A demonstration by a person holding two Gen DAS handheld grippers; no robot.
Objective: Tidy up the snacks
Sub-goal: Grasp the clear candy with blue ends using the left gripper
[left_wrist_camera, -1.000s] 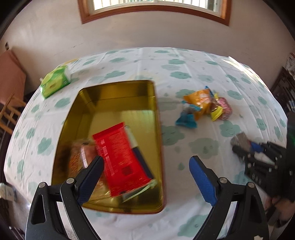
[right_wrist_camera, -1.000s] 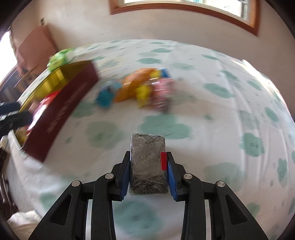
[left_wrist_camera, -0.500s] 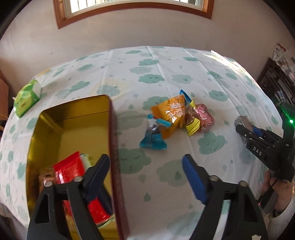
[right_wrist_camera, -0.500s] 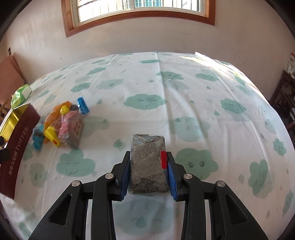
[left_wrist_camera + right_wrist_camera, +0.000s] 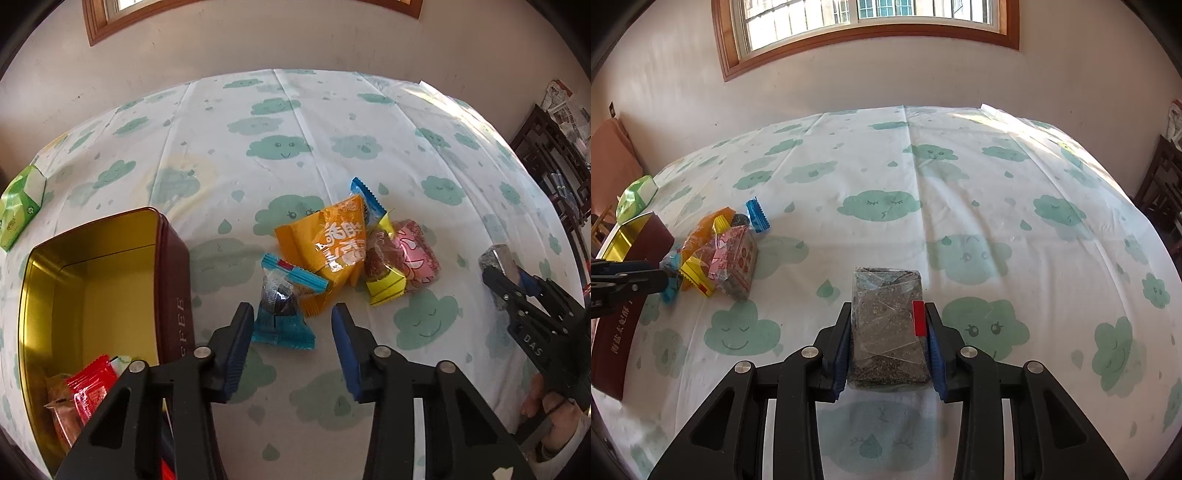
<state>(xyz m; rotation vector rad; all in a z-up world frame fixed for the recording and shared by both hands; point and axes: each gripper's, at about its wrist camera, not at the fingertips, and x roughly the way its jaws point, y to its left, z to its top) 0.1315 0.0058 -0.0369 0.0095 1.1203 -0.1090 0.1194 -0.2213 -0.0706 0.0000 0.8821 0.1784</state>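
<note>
Bench [image 5: 332,122] under cloud-print cloth. Open toffee tin [image 5: 173,266] at left, a few packets already inside. Loose snack pile [image 5: 340,243] beside it. Right tool [image 5: 888,332] clamped on clear packet of dark grainy snack [image 5: 888,325], held above the cloth, well apart from the tin. Left tool [image 5: 291,332] closing over the blue-wrapped candy [image 5: 282,314]; pads look not yet pressing, hard to tell. Risk: jaws catch only the crinkly wrapper edge or snag the orange packet [image 5: 332,240] overlapping it, so the candy slips out or drags neighbours.
</note>
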